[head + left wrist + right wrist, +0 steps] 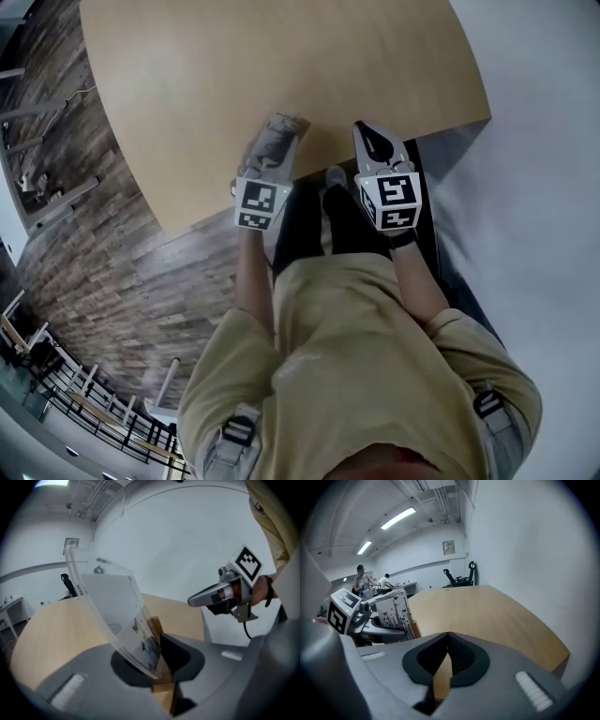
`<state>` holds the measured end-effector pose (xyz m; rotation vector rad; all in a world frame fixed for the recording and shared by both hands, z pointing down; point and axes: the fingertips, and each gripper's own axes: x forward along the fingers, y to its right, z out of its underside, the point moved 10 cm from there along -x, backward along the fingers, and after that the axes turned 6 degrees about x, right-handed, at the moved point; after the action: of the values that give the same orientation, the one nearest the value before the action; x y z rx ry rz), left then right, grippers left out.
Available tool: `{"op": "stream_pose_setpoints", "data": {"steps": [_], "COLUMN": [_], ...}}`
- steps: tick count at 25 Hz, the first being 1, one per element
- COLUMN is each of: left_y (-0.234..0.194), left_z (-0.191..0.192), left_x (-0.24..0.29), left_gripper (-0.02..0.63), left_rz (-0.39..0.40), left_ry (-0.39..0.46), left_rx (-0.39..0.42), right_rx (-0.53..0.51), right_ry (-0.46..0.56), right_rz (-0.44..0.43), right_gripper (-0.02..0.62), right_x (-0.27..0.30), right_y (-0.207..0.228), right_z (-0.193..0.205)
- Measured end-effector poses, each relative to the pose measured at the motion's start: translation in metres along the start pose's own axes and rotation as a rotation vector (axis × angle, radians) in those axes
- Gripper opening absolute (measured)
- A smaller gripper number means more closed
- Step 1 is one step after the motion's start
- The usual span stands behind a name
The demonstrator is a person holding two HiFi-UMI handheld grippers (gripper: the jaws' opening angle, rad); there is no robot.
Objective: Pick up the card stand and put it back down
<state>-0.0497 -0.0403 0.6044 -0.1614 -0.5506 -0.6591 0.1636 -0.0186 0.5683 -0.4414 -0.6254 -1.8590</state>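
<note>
Card stand: a clear plastic sleeve with a printed card in it, set in a small wooden base. I see it leaning toward the upper left of the left gripper view.
Where it sits: at lower centre of the left gripper view, caught by its lower end between the jaws. In the head view it is just above centre, over the near edge of the table. I cannot tell whether its base touches the wood.
Print on the card: thin dark stems and small butterflies, readable at the left of the right gripper view.
Left gripper: clenched on the card stand, jaws narrow, with the sleeve's bottom edge and the wooden base pinched between them.
Right gripper: jaw tips pressed together with nothing between them. Only the tabletop shows through the slit lower down.
Grippers together: side by side in the middle of the head view, the left one left of centre and the right one right of centre, both pointing toward the top of the frame over the table edge.
Marker cubes: one on each gripper, just below the jaws in the head view.
Table: light wood with a curved edge, filling the upper half of the head view.
Floor: dark wood planks at the left of the head view.
Me: tan shirt at the bottom of the head view.
</note>
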Motion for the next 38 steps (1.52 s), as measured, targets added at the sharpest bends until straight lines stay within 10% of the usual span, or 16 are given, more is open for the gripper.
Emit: {"op": "stream_pose_setpoints", "data": {"steps": [14, 20, 38], "left_y": [0.011, 0.003, -0.02], "left_z": [0.055, 0.032, -0.081], "left_x": [0.02, 0.014, -0.11], "left_gripper": [0.06, 0.299, 0.305], "left_rz": [0.075, 0.095, -0.116], "left_ry": [-0.042, -0.035, 0.258], "left_rx": [0.116, 0.074, 0.004], "right_rx": [0.029, 0.011, -0.114], "right_ry": [-0.053, -0.015, 0.195], "right_rz": [-0.011, -0.025, -0.158], "right_gripper": [0.006, 0.006, 0.006], "right_x": [0.006, 0.002, -0.04], "right_y": [-0.007, -0.011, -0.062], "right_z": [0.044, 0.016, -0.091]}}
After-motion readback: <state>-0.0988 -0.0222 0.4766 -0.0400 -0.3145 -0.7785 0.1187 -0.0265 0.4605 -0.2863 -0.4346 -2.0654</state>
